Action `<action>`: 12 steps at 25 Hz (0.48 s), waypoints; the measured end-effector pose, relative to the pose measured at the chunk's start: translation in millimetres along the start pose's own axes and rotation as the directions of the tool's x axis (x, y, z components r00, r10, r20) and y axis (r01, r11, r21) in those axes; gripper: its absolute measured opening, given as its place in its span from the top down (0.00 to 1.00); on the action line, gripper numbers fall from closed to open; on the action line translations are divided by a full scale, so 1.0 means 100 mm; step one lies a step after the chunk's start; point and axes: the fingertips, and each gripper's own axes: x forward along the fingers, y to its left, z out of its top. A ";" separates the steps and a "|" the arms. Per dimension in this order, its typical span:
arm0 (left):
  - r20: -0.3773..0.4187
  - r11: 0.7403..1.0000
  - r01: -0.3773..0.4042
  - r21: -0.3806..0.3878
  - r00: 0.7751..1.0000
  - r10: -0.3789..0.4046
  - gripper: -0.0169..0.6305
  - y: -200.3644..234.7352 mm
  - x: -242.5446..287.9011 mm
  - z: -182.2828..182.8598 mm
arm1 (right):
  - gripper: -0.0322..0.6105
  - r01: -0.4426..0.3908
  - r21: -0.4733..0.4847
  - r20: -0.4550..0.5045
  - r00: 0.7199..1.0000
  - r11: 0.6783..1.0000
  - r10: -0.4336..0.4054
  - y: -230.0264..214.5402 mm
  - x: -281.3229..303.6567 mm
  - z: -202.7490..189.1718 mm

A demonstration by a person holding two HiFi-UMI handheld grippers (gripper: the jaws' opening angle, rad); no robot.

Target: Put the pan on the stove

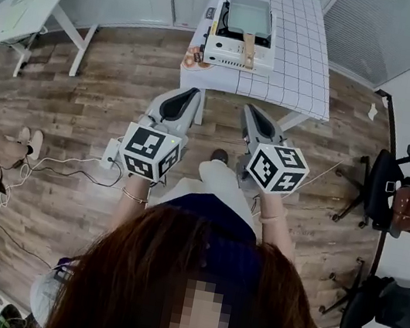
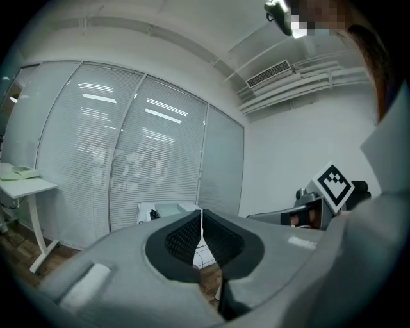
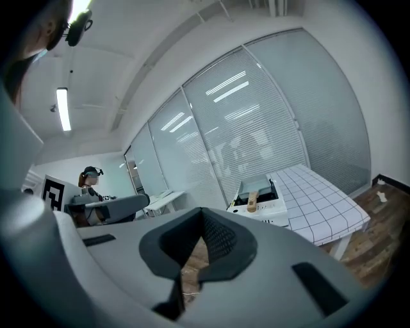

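Note:
A grey square pan [image 1: 248, 16] with a wooden handle sits on the white portable stove [image 1: 236, 53], which stands on the table with the checked cloth [image 1: 304, 67]. Both grippers hang over the wooden floor, well short of that table. My left gripper [image 1: 194, 94] is shut with nothing between its pads, and my right gripper [image 1: 247, 109] is shut and empty too. In the right gripper view the pan [image 3: 259, 186] and stove [image 3: 268, 206] lie far beyond the closed jaws [image 3: 204, 214]. The left gripper view shows its jaws [image 2: 201, 218] closed, with the stove [image 2: 168, 210] small behind them.
A white desk [image 1: 28, 6] stands at the far left. Black office chairs [image 1: 403, 198] line the right wall. Cables and a power strip [image 1: 108, 158] lie on the floor at the left. Small objects [image 1: 192, 56] rest at the table's left edge. Another person [image 3: 90, 182] stands far off.

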 end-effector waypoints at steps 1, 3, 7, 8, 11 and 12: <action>0.002 1.000 0.000 0.001 1.000 0.000 0.95 -0.01 0.00 0.01 | 0.94 0.004 -0.004 0.007 1.000 1.000 -0.004 0.00 -0.02 0.01; 0.006 1.000 -0.002 0.003 1.000 0.002 0.95 -0.03 0.00 0.02 | 0.94 0.013 -0.012 0.020 1.000 1.000 -0.012 0.00 -0.05 0.03; 0.005 1.000 -0.010 0.010 1.000 0.010 0.95 -0.05 0.03 0.02 | 0.94 0.044 -0.043 0.050 0.998 0.998 -0.042 -0.03 -0.10 0.09; 0.004 1.000 -0.010 0.011 1.000 0.010 0.95 -0.07 0.04 0.03 | 0.94 0.053 -0.052 0.057 0.997 0.997 -0.050 -0.04 -0.12 0.11; 0.006 1.000 -0.009 0.012 1.000 0.009 0.95 -0.13 0.09 0.05 | 0.94 0.070 -0.077 0.072 0.995 0.995 -0.064 -0.10 -0.16 0.16; 0.006 1.000 -0.012 0.013 1.000 0.012 0.95 -0.15 0.11 0.05 | 0.94 0.071 -0.084 0.075 0.995 0.994 -0.065 -0.12 -0.18 0.18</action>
